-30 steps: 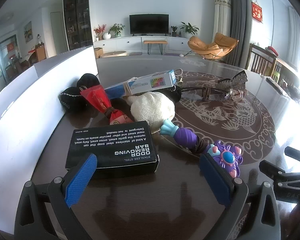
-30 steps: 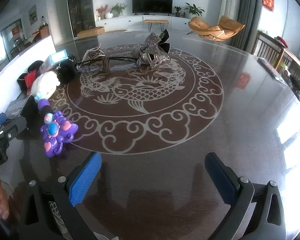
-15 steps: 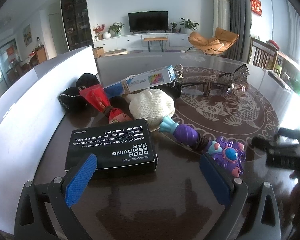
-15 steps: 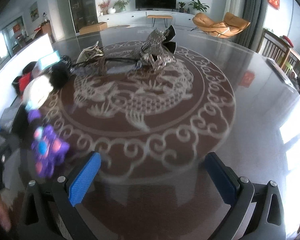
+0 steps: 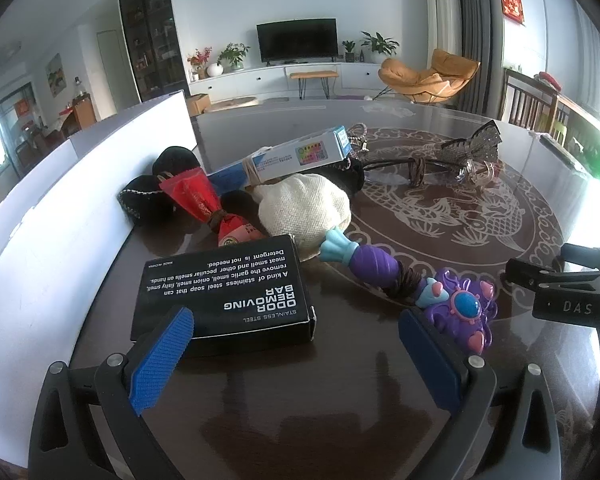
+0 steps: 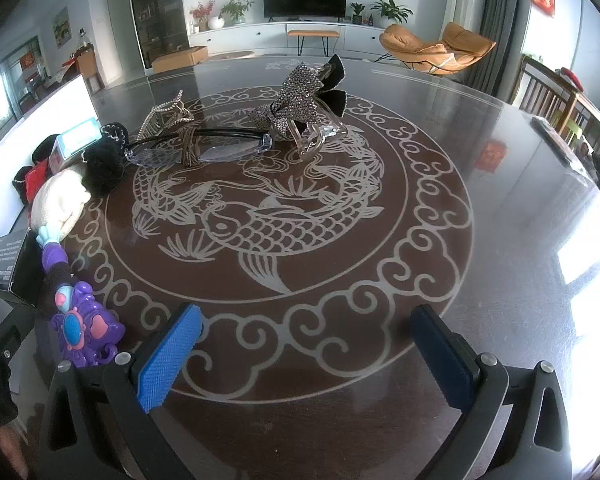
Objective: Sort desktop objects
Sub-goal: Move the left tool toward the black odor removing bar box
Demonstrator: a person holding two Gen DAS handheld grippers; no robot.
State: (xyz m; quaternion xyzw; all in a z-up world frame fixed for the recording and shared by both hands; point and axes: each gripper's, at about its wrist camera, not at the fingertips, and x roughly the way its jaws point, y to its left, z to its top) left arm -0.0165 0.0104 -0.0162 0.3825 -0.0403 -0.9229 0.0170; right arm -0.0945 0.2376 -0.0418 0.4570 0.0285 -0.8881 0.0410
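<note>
The black soap box (image 5: 224, 284) lies flat on the worktop (image 6: 500, 208) beside a white bin wall (image 5: 60, 208), with the purple toy wand (image 5: 420, 292) just to its right, touching a cream knitted pouch (image 5: 304, 208). The left hand-held gripper (image 5: 296, 356) hovers with jaws apart over the box's near edge, empty. The right hand-held gripper (image 6: 308, 356), also apart and empty, has swung back from its blurred sweep half a second ago and now faces the glasses (image 6: 204, 150) and rhinestone bow clip (image 6: 300, 98).

Your right gripper (image 5: 556, 280) is cut off by the left-wrist frame's right edge. Your left blue pad (image 5: 162, 360) covers the black box (image 5: 224, 292) corner; its small print is unreadable. The black pouches (image 5: 156, 192) far ahead-left sit half hidden behind the red packet (image 5: 204, 200).
</note>
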